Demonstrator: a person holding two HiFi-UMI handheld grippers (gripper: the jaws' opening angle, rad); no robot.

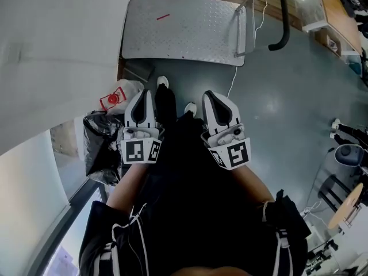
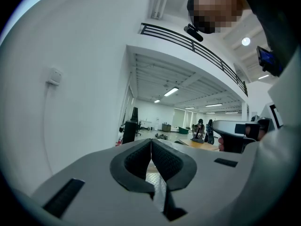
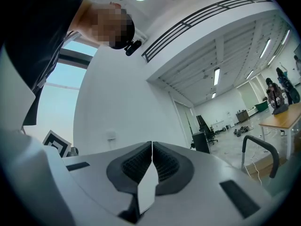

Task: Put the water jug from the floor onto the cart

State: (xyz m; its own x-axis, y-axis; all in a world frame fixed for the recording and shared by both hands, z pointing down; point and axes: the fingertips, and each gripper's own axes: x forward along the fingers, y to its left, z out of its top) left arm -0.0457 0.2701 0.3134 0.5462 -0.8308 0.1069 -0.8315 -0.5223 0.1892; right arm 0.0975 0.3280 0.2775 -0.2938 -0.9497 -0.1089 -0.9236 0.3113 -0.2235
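Observation:
The cart's bare diamond-plate deck [image 1: 184, 30] lies on the floor ahead of me, with its black handle [image 1: 282, 16] at the deck's right end. A translucent water jug [image 1: 118, 95] with a red cap stands on the floor at the left, just left of my left gripper [image 1: 146, 93]. That gripper is shut and holds nothing. My right gripper [image 1: 209, 95] hangs beside it, also shut and empty. Both point roughly level toward the cart. In the left gripper view the jaws [image 2: 151, 142] meet, and in the right gripper view the jaws [image 3: 152, 145] meet too. The cart handle [image 3: 258, 147] shows at the right there.
A black plastic bag [image 1: 100, 148] lies by the jug against a white wall [image 1: 52, 50] on the left. My shoes [image 1: 163, 82] stand just before the cart. A white cable [image 1: 233, 85] trails across the grey floor. Wooden furniture [image 1: 339, 10] and other gear stand at the right.

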